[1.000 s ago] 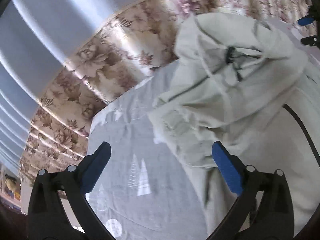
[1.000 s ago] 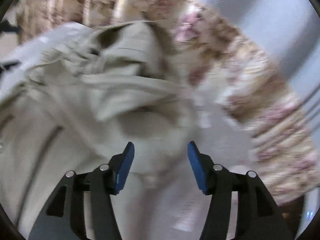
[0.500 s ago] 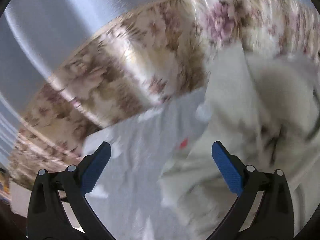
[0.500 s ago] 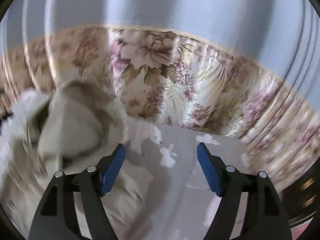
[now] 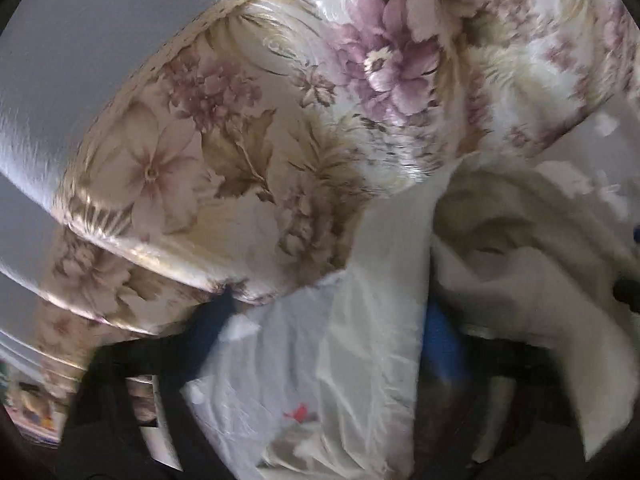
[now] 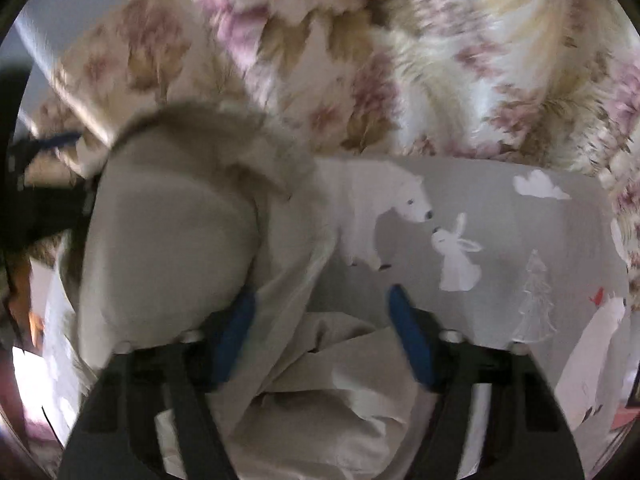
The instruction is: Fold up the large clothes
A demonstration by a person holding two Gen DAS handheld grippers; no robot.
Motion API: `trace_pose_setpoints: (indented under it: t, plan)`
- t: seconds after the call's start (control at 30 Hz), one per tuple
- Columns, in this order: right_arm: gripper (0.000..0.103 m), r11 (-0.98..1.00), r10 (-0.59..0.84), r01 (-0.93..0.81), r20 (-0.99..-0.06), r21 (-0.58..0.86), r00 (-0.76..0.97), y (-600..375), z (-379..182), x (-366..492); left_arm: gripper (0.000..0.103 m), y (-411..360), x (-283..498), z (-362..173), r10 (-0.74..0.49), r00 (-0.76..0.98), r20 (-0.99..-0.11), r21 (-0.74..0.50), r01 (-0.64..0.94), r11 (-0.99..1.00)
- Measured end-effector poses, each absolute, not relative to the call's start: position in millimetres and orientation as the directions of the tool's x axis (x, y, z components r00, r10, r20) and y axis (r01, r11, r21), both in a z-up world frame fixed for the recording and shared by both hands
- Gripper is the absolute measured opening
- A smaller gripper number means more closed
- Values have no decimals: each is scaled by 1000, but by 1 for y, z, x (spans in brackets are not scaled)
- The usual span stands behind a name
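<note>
Between the spread jaws of the right gripper (image 6: 320, 332) lay the crumpled cream fabric coat (image 6: 168, 240), bulk far-left; left gripper (image 5: 324, 344) also apart.

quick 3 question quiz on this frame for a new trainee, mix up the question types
1. True or false: the right tongs stand open over the cream fabric garment.
2. Which animal is printed beside the white polar bear on the grey printed bedsheet? A) fox B) rabbit C) owl
3. Fill in: behind the sheet stands a shiny headboard with a ____ pattern.

Key: 1 true; 2 B, the white rabbit sits nose to nose with the bear; 3 floral.
</note>
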State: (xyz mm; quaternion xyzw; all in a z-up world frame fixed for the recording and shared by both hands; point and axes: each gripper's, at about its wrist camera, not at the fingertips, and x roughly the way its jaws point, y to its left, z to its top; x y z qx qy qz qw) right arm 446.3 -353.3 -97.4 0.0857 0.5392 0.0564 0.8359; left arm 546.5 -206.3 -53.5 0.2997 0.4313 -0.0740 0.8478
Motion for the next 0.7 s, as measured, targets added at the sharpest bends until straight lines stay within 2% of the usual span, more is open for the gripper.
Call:
trace_pose_setpoints:
  t: [0.03, 0.07, 0.13, 0.17, 0.23, 0.3, 0.47, 0.53, 0.6, 0.7]
  plan:
    - [28, 984, 168, -18, -894, 177, 415, -348, -100, 447, 12, -200, 553, -55, 130, 588, -798, 409, 372, 833]
    - [26, 992, 123, -51, -897, 113, 424, -340, -100, 447, 5, -194, 558, -53, 114, 565, -817, 371, 364, 855]
    - [9, 994, 15, -101, -886, -35, 463, -325, -93, 445, 5, -175, 558, -48, 85, 563, -822, 323, 338, 884]
    - [8, 978, -82, -123, -851, -169, 518, -313, -85, 441, 5, -167, 551, -44, 85, 578, -811, 327, 329, 886]
    - [6, 945, -175, -116, -775, -305, 607, -302, -65, 436, 4, -143, 530, -32, 57, 602, -796, 299, 311, 902]
    - [6, 936, -183, -100, -708, -338, 682, -296, -41, 430, 4, -114, 503, -17, 2, 621, -784, 236, 295, 926]
    - [5, 938, -50, -132, -503, -320, 863, -277, 30, 365, 5, -48, 410, -7, -187, 609, -771, 20, 316, 949]
    - [6, 927, 3, -175, -462, -330, 887, -270, 39, 338, 5, -34, 373, -23, -232, 586, -777, -31, 332, 943]
    - [6, 909, 102, -287, -506, -303, 857, -263, 31, 314, 7, -25, 336, -53, -250, 544, -801, -57, 346, 936]
    - [6, 831, 206, -453, -578, -323, 790, -246, 0, 281, 15, -21, 309, -95, -223, 485, -845, -41, 358, 933]
